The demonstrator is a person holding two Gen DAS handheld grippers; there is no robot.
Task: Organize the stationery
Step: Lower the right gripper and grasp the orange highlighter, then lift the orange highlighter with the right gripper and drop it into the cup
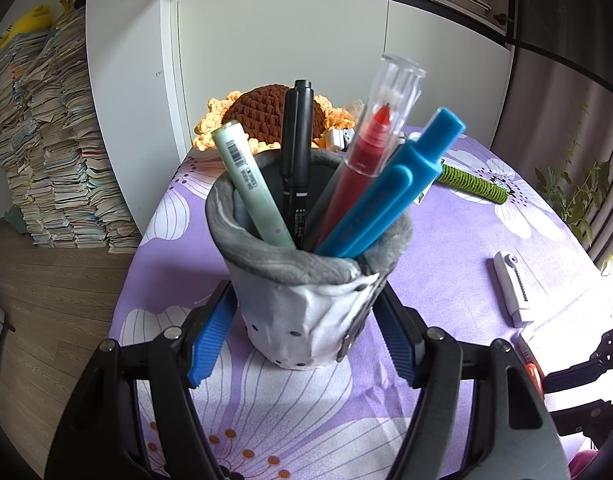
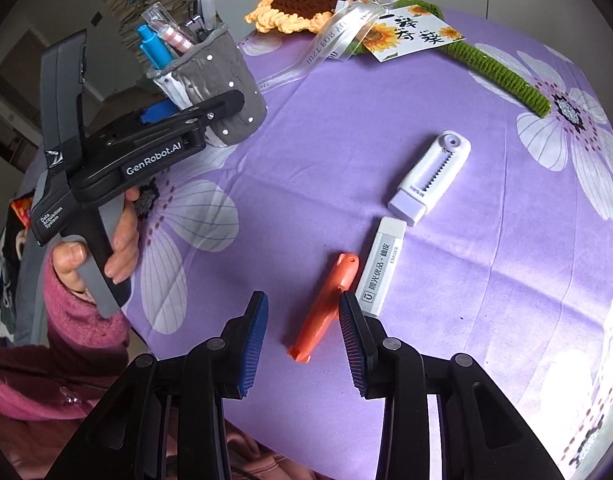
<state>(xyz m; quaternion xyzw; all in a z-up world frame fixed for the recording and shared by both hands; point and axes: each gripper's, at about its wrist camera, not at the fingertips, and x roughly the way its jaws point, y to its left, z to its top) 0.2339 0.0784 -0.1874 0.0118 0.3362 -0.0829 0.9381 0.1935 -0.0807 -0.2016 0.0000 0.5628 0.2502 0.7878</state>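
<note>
- Daylight, bright and even in both views; it enters from the right edge of the left wrist view.
- Glare washes out the bench (image 2: 446, 92) cloth at lower right of the right wrist view.
- Shadows soft and faint.
- Heavy fisheye bending; black vignette in corners.
- Focus sharp centrally, soft toward edges.

The open right hand-held gripper (image 2: 302, 340) hangs above an orange cutter (image 2: 326, 308) beside an eraser (image 2: 380, 268).

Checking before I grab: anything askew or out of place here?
The grey pen holder sits tilted in the left gripper's jaws. An orange item, eraser and white correction tape lie loose on the purple tablecloth.
</note>
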